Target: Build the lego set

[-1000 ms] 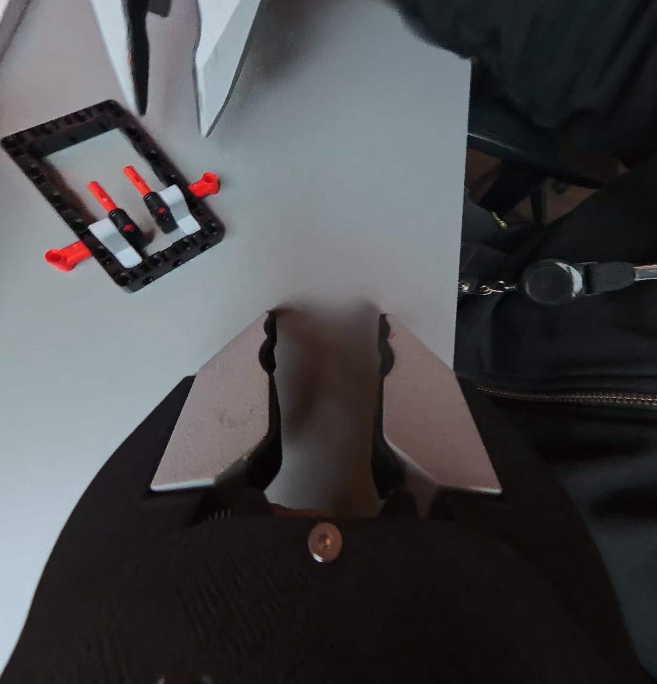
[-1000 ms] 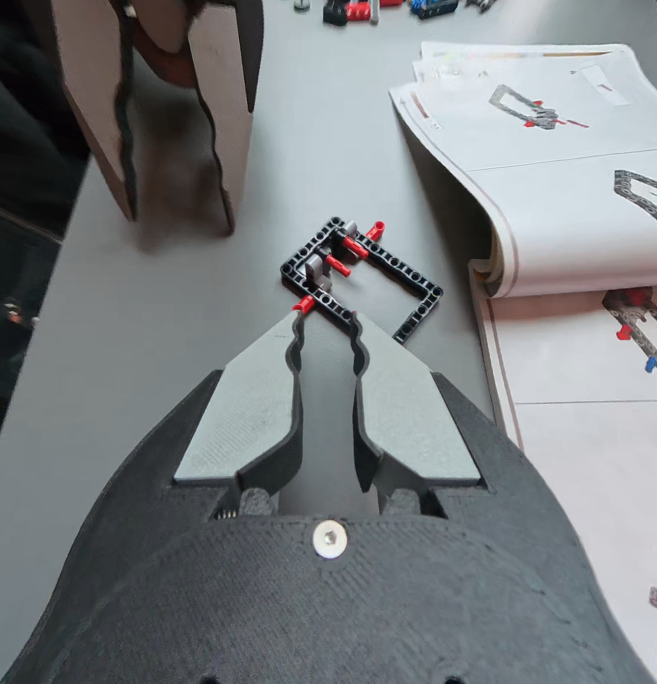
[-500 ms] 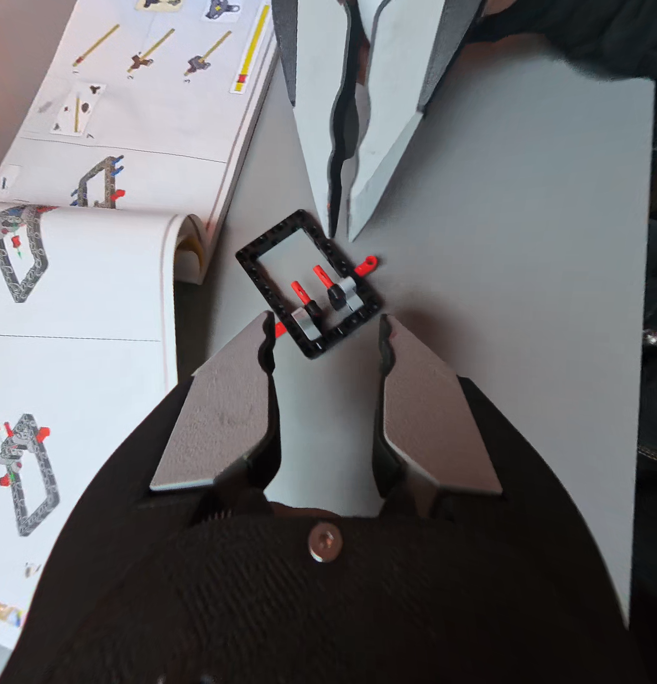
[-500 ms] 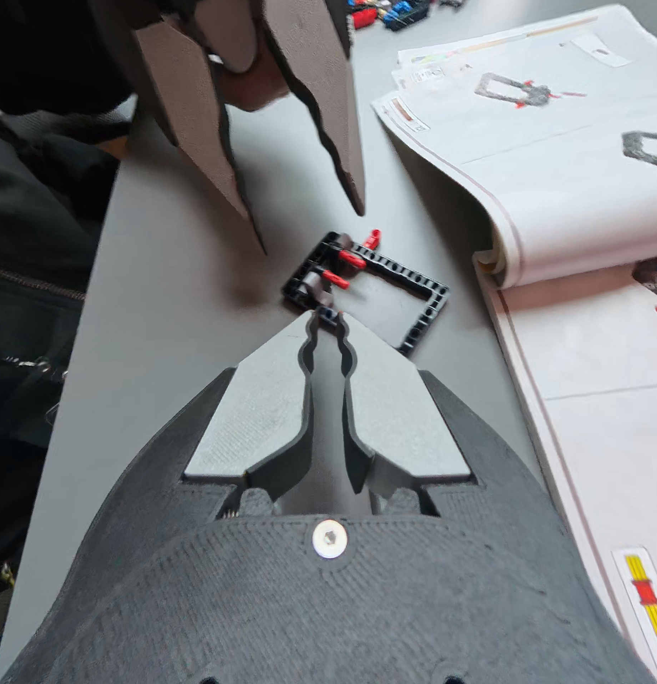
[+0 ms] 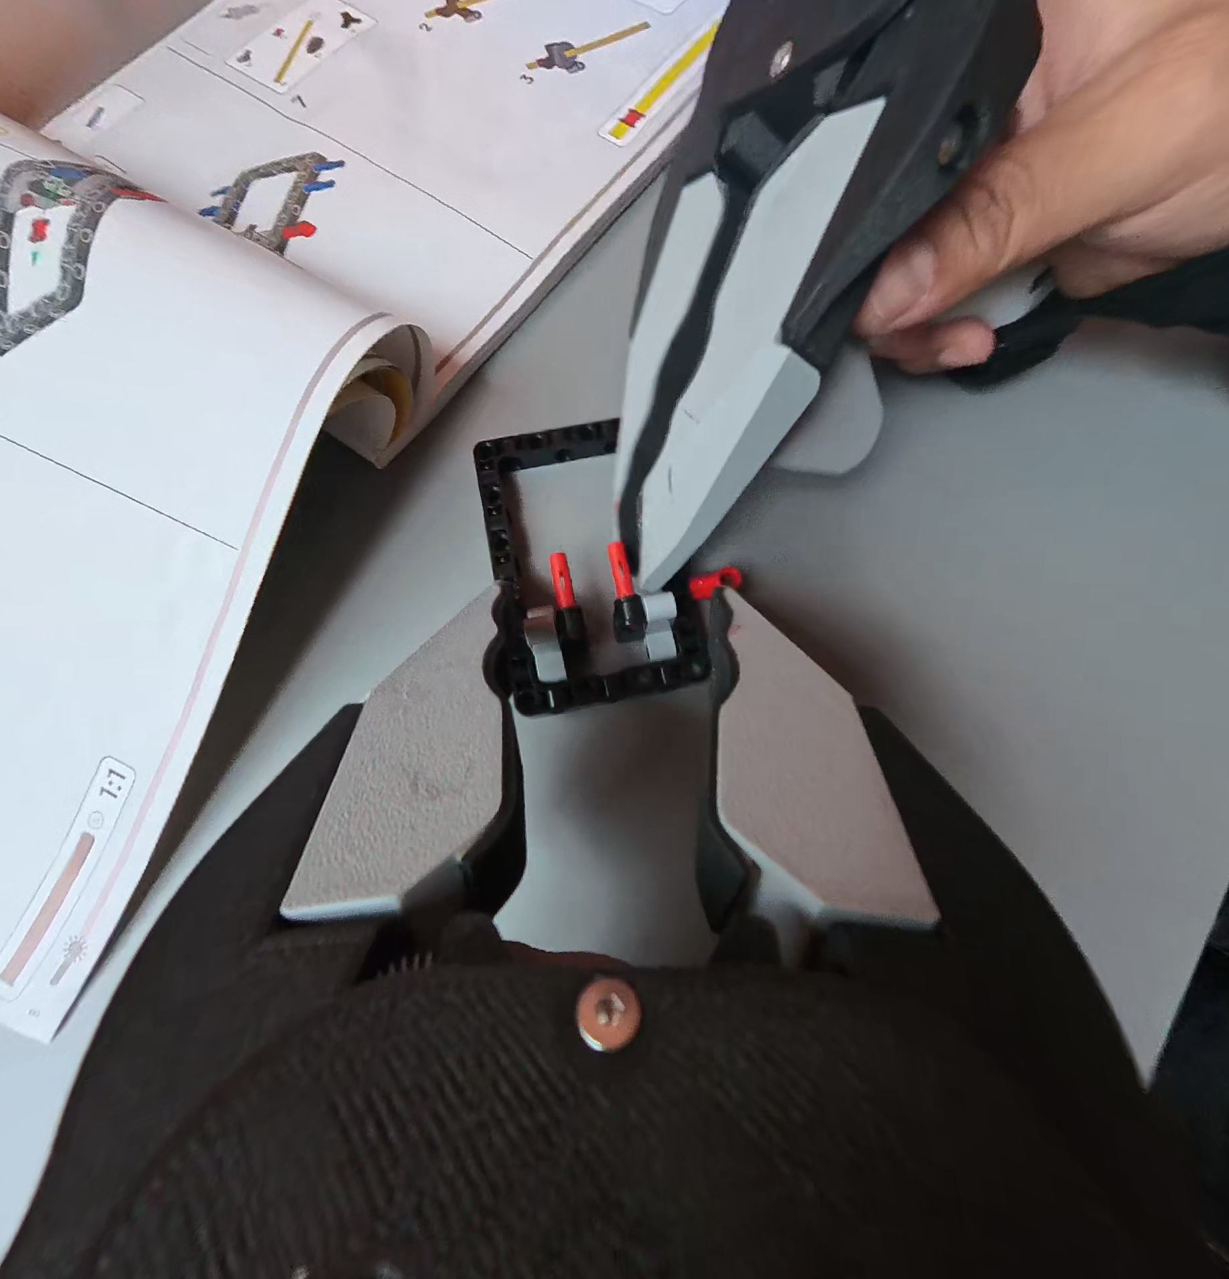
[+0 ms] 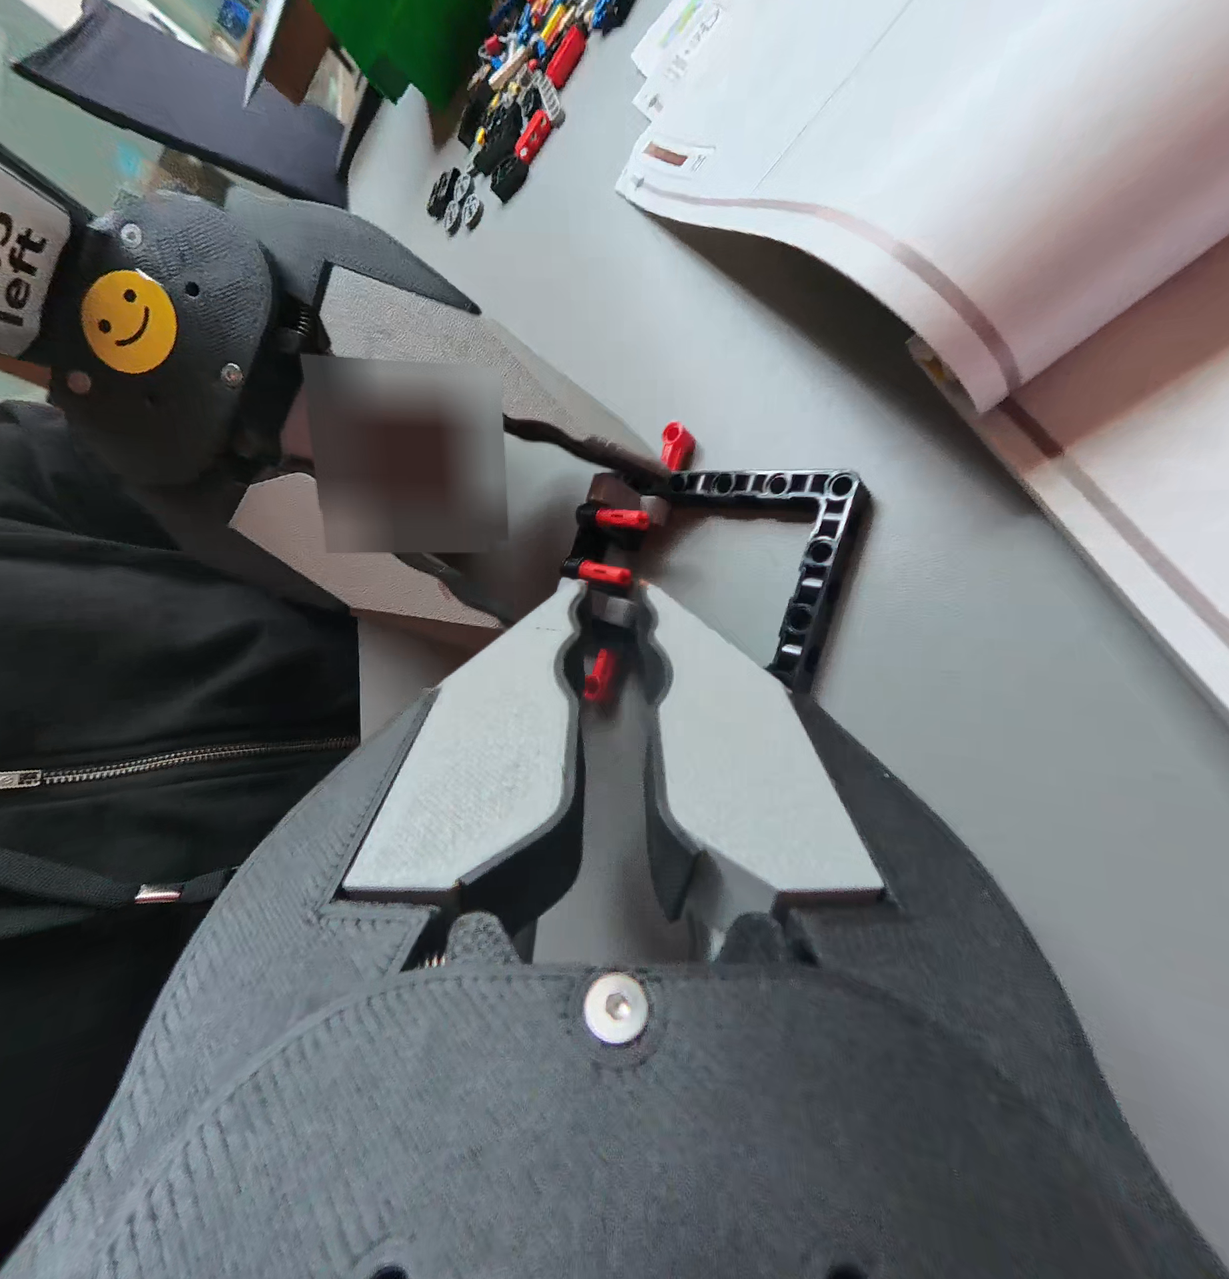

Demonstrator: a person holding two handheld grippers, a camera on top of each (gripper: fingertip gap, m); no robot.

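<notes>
The left claw point(image 5: 608, 633) grips the near end of the black lego frame point(image 5: 495, 512) on the grey counter point(image 5: 978, 657), one finger against each side. The right claw point(image 6: 615, 623) is pinched narrow over the frame's side by a grey connector point(image 6: 615, 610). Beyond lie an open instruction booklet point(image 5: 182, 332) and loose pieces point(image 6: 521, 104).

1. Flat rectangular plastic beam frame point(image 5: 495, 515): black, dotted with pin holes.
2. Short plastic pins point(image 5: 560, 574): red.
3. Small plastic connector blocks point(image 5: 545, 643): light grey.
4. Open paper instruction booklet point(image 5: 182, 332): white pages, coloured diagrams.
5. Smooth tabletop point(image 5: 978, 623): plain grey.
</notes>
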